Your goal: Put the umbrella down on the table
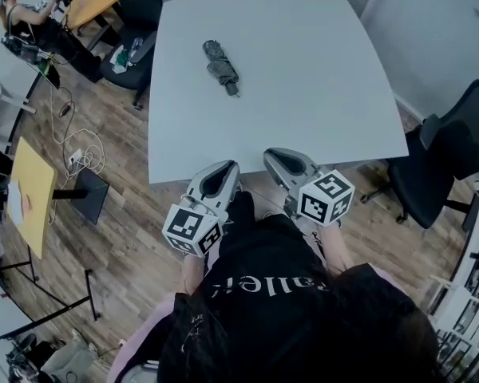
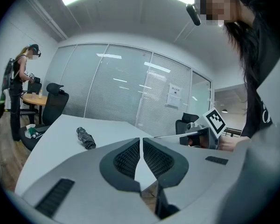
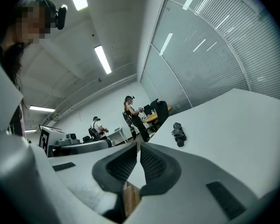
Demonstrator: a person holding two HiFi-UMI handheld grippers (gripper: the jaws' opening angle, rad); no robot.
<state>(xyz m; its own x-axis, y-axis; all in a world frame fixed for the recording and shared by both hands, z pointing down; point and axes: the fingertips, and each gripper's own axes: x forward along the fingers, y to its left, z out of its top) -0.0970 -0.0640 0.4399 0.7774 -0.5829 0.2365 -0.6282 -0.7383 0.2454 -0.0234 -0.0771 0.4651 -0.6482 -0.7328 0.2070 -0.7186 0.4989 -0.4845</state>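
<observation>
A folded dark umbrella (image 1: 221, 66) lies by itself on the white table (image 1: 319, 78), toward its far left part. Neither gripper touches it. In the head view both grippers hover at the table's near edge, in front of the person's body. My left gripper (image 1: 226, 168) is shut with nothing between its fingertips, and my right gripper (image 1: 273, 155) is shut and empty too. From the left gripper view the umbrella (image 2: 86, 138) lies well ahead, left of the closed tips (image 2: 141, 140). In the right gripper view the umbrella (image 3: 178, 134) is ahead, right of the closed tips (image 3: 138, 146).
A black office chair (image 1: 455, 158) stands right of the table, another chair (image 1: 132, 54) at its far left corner. Yellow-topped tables (image 1: 30, 190), cables and a floor box (image 1: 88, 190) are on the wooden floor at left. People stand at the far left (image 1: 24, 14).
</observation>
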